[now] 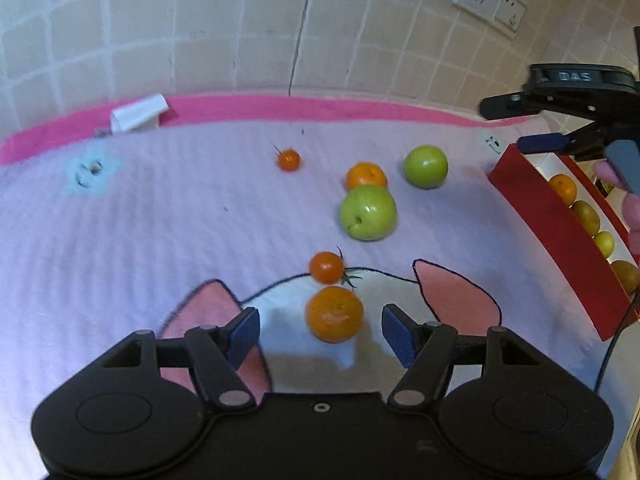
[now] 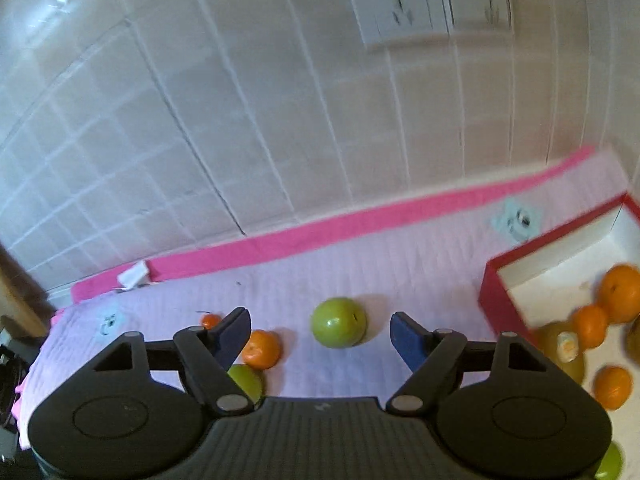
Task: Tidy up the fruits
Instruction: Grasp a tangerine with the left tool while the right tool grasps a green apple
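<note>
Orange peel, dimpled and faintly shiny, is what sits between your left gripper's (image 1: 320, 332) blue pads: a mandarin (image 1: 334, 313) lies on the cloth (image 1: 160, 220), framed by the jaws, which stand wide and touch nothing. Judge it light and firm with a little give; take it across its widest girth, pads on opposite sides, and squeeze only until it stops slipping, since a round fruit on soft fabric will likely roll if you nudge one side first. Just beyond it lies a small tomato (image 1: 326, 267) with a green stem, touching or nearly touching the mandarin; it looks thin-skinned and the easiest here to crush, so keep the far fingertips clear of it.

Your right gripper (image 2: 320, 334) is likewise empty, jaws apart, with a green apple (image 2: 338, 322) lined up in the gap ahead. That one should be heavier, hard and smooth-skinned, so slippery; grip at the middle, not near the stem dimple. A second mandarin (image 2: 261, 349) lies by the left pad and another green fruit (image 2: 245, 382) shows partly behind the linkage.

The red box (image 2: 516, 280) with a white inside stands at the right edge of the cloth and already holds several orange and green-brown fruits; one (image 2: 560, 348) carries a small round sticker (image 2: 567, 346), too blurred to read.

In the left wrist view, the other gripper's body bears the letters "DAS" (image 1: 574, 77). The wall sockets (image 2: 428, 4) carry markings too blurred to read.
</note>
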`<state>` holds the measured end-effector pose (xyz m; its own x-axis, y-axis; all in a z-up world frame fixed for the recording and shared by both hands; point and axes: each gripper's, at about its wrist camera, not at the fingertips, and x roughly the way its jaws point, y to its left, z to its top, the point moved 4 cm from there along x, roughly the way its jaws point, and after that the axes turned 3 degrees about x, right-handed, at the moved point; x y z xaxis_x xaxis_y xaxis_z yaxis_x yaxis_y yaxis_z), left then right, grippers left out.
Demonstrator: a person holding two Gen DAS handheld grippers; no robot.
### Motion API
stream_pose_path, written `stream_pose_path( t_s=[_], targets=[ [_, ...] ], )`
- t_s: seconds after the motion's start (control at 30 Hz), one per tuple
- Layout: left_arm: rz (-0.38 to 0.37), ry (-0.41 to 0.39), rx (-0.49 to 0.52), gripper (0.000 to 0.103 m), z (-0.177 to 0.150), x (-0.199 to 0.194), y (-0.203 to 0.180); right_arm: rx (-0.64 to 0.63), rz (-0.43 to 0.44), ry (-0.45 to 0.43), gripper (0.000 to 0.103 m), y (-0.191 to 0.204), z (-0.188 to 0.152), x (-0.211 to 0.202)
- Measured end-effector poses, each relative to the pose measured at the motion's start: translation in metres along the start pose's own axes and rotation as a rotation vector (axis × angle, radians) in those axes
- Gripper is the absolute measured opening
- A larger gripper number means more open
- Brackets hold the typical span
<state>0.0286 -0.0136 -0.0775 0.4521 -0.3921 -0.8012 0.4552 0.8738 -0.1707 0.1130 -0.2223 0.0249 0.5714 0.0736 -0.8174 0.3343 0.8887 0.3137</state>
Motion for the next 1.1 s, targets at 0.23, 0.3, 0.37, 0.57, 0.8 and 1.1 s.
stream_pose_path(
  t_s=[0.23,0.3,0.37,0.57,0.8,1.1],
  targets=[
    [0.014,0.038,0.054,0.080,0.000,0.027,-0.010,-0.008,0.057,0.128,0.077,0.016,-0.029,0.040],
    [0.019,0.034,0.066,0.078,0.002,0.030,-0.012,-0.009,0.076,0.154,0.077,0.024,-0.038,0.047],
    [0.026,0.026,0.076,0.073,0.003,0.032,-0.014,-0.007,0.103,0.186,0.077,0.032,-0.047,0.056],
    [0.050,0.000,0.109,0.044,0.003,0.031,-0.013,0.005,0.143,0.251,0.077,0.053,-0.060,0.082],
    [0.027,-0.005,0.086,0.044,0.001,0.023,-0.010,-0.013,0.152,0.281,0.076,0.070,-0.066,0.094],
    [0.015,0.000,0.080,0.044,-0.004,0.018,-0.011,-0.064,0.120,0.280,0.057,0.072,-0.071,0.101]
  ],
)
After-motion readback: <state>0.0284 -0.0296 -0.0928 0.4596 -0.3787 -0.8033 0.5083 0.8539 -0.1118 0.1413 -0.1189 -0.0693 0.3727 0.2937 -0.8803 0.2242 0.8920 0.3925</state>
